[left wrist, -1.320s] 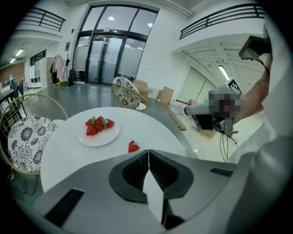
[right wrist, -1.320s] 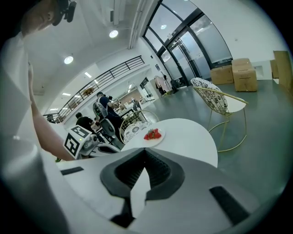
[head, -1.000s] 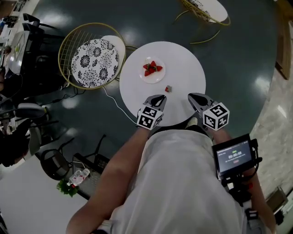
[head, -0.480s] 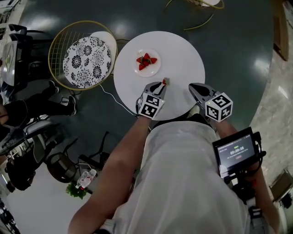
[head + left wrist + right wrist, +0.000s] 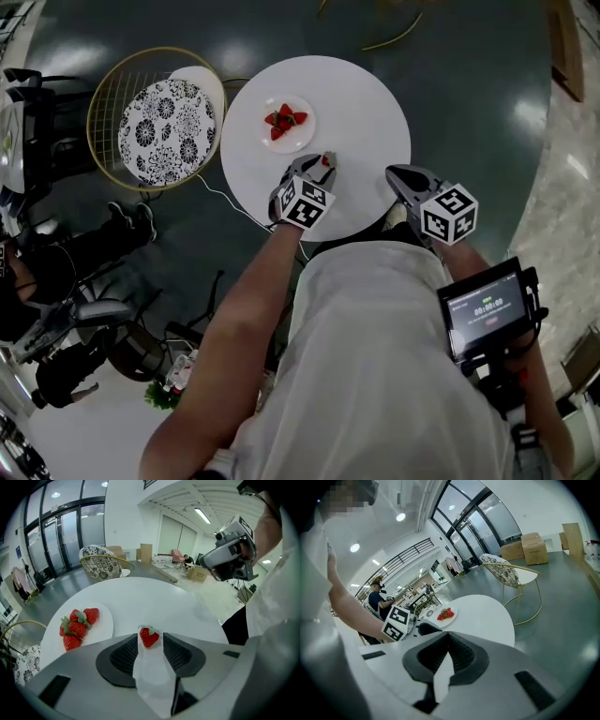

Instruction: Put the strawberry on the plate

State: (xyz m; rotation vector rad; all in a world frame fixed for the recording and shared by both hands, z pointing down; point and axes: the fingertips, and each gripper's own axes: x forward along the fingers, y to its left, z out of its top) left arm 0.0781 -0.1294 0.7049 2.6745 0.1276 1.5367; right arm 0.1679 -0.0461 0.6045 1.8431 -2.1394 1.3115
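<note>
Left gripper [image 5: 150,644] is opening around the loose strawberry [image 5: 149,637]; next, clamp and carry it to the plate [image 5: 105,616]. Right gripper [image 5: 448,639] closed, empty.

Left gripper [image 5: 323,161] reaches forward, jaws opening — strawberry [image 5: 149,637] between them; right gripper [image 5: 396,174] held back, jaws together.
</note>
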